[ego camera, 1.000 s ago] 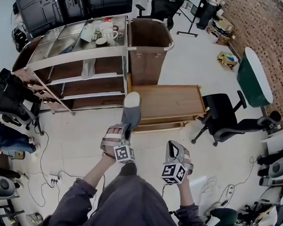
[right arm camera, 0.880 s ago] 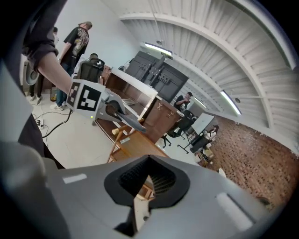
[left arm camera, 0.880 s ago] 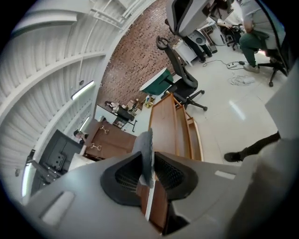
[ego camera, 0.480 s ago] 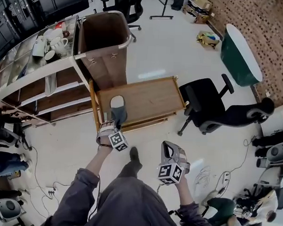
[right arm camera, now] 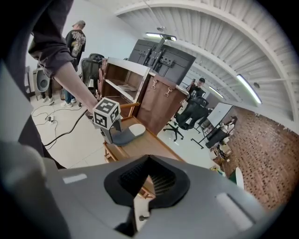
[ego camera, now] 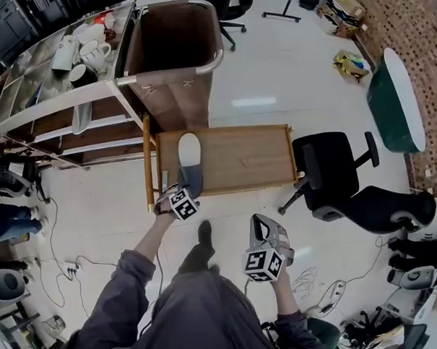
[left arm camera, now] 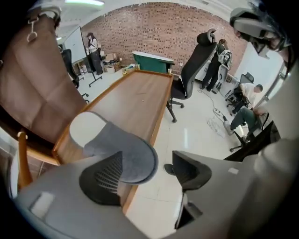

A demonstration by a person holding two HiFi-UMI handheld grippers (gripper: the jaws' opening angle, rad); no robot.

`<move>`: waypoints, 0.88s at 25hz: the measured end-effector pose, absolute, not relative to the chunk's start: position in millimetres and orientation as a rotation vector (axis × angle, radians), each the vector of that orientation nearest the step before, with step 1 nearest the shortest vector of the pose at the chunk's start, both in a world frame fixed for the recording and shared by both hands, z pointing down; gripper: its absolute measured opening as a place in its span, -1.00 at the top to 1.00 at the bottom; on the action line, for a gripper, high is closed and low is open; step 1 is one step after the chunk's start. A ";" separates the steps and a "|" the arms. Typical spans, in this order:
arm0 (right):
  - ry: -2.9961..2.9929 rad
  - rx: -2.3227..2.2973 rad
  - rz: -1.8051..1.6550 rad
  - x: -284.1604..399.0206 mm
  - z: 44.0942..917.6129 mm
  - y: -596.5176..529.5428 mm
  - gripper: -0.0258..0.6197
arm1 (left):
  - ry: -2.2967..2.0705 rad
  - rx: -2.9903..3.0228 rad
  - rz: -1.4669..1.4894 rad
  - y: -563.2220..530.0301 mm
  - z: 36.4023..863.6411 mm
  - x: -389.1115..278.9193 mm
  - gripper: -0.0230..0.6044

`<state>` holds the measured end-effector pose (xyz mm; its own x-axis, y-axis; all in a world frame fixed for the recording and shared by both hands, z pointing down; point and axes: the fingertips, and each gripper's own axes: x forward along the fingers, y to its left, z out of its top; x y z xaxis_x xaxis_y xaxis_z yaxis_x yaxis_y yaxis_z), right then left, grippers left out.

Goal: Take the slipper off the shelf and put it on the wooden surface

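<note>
One slipper (ego camera: 189,158) lies on the wooden surface (ego camera: 248,160) at mid-frame, its grey end at the near edge. The left gripper (left arm camera: 145,173) has just been opening its jaws, which now stand apart with that end loose between them. The right gripper (right arm camera: 148,181), lower right, is clenched on nothing.

The left gripper's (left arm camera: 148,164) jaws have just been opening, now wide; a grey slipper (left arm camera: 112,144) lies against one. It rests on the wooden surface (left arm camera: 135,100).

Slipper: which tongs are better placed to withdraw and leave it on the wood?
The left tongs have just been opening at the slipper, which lies on the wooden surface; the right tongs are away over the floor.
</note>
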<state>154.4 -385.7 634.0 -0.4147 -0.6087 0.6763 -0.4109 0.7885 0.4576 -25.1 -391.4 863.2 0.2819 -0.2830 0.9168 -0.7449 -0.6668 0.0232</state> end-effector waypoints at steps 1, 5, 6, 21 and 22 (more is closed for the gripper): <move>-2.070 0.745 -0.274 154.5 635.3 -385.4 0.91 | -0.961 2.123 1.367 -389.9 855.7 -25.0 -0.16; -2.100 0.707 -0.309 154.8 634.9 -381.6 0.91 | -1.126 2.173 1.369 -371.9 812.1 -18.1 -0.15; -2.110 0.699 -0.317 155.8 634.3 -378.2 0.91 | -1.158 2.181 1.351 -362.7 799.5 -11.9 -0.13; -2.255 0.518 -0.373 249.7 638.2 -177.9 0.91 | -1.457 2.218 1.142 -86.2 687.2 179.0 0.71; -2.258 0.514 -0.367 255.2 636.5 -166.4 0.91 | -1.462 2.205 1.133 -71.0 684.5 185.2 0.77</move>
